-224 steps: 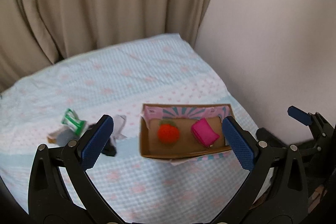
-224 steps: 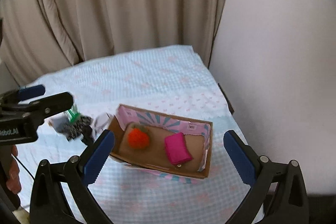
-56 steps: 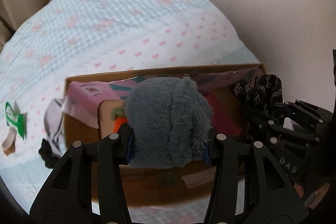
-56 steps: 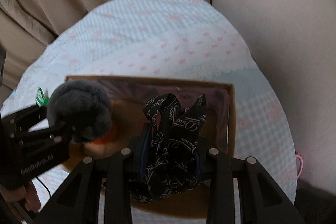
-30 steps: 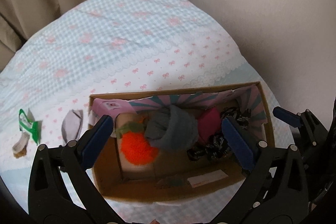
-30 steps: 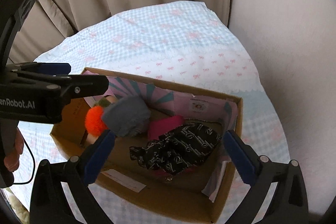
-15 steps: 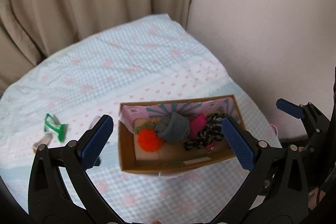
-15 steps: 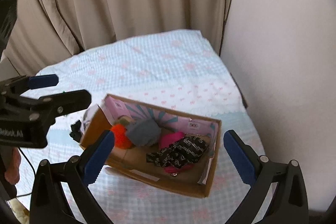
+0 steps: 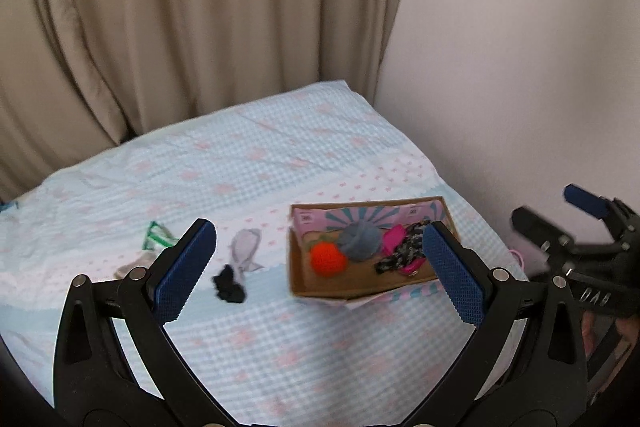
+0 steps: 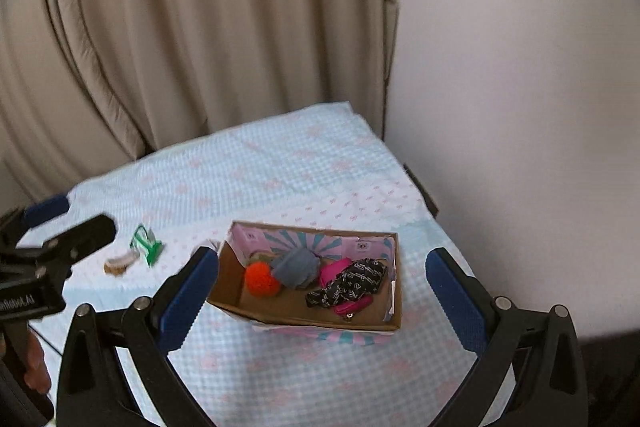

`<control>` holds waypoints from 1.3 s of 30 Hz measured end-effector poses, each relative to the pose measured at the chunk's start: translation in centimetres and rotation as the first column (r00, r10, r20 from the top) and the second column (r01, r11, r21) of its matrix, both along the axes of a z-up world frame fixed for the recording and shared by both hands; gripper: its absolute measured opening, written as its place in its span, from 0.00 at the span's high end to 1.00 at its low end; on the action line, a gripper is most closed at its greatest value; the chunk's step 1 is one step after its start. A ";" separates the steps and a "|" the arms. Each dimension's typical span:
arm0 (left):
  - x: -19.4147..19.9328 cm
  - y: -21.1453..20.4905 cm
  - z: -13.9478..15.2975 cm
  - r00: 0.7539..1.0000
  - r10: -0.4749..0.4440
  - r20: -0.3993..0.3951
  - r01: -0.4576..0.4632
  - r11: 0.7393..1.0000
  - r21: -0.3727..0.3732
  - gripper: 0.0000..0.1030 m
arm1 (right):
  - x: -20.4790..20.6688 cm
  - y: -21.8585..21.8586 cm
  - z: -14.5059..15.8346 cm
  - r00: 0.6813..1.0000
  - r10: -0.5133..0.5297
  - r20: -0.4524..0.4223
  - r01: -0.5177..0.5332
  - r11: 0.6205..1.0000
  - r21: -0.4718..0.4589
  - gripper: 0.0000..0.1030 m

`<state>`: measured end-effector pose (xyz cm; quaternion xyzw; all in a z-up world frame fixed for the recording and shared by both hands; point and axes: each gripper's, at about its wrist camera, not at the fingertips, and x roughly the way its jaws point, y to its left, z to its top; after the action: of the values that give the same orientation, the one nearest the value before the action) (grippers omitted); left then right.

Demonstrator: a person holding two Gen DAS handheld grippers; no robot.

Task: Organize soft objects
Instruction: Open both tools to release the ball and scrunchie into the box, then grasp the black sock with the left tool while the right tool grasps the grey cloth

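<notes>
A cardboard box (image 9: 320, 293) (image 10: 304, 319) with a pink and teal lining sits on the bed. Inside lie an orange plush ball (image 9: 327, 258) (image 10: 261, 279), a grey furry toy (image 9: 359, 239) (image 10: 296, 267), a pink pouch (image 9: 394, 237) (image 10: 334, 269) and a black patterned cloth (image 9: 402, 253) (image 10: 348, 283). My left gripper (image 9: 320, 271) is open and empty, held back above the bed. My right gripper (image 10: 320, 287) is open and empty, also held back from the box. A pale sock (image 9: 245, 251) and a small black item (image 9: 229, 289) lie left of the box.
The bed has a light blue checked cover (image 9: 240, 167) (image 10: 280, 167). A green-and-white packet (image 9: 157, 235) (image 10: 145, 241) and a beige item (image 10: 120, 262) lie at the left. Beige curtains (image 9: 180, 7) hang behind; a pale wall (image 10: 520, 67) stands at the right.
Both grippers let go of the grey toy and the black cloth into the box, opened, and have since pulled back and up, so the box looks smaller.
</notes>
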<state>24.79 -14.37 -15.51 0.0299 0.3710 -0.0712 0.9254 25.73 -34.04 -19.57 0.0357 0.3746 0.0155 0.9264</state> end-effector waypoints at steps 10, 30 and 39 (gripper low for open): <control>-5.7 9.5 2.3 0.999 -0.005 0.040 0.005 1.000 0.011 0.00 | -5.8 7.3 3.8 0.995 -0.045 0.088 0.048 0.998 -0.035 0.00; -0.7 24.4 -5.1 0.993 -0.107 -0.042 0.106 0.994 -0.023 0.00 | 0.3 24.7 -0.6 0.997 -0.004 0.082 0.006 1.000 -0.019 0.00; 4.6 24.4 -15.8 0.984 -0.155 -0.088 0.154 0.988 -0.020 0.00 | 7.7 28.3 -8.6 0.995 0.094 0.019 -0.093 0.995 -0.037 0.00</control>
<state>29.38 10.05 -31.27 0.0494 0.4083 -0.1465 0.8997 33.40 -5.78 -28.17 0.0013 0.3664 0.0523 0.9290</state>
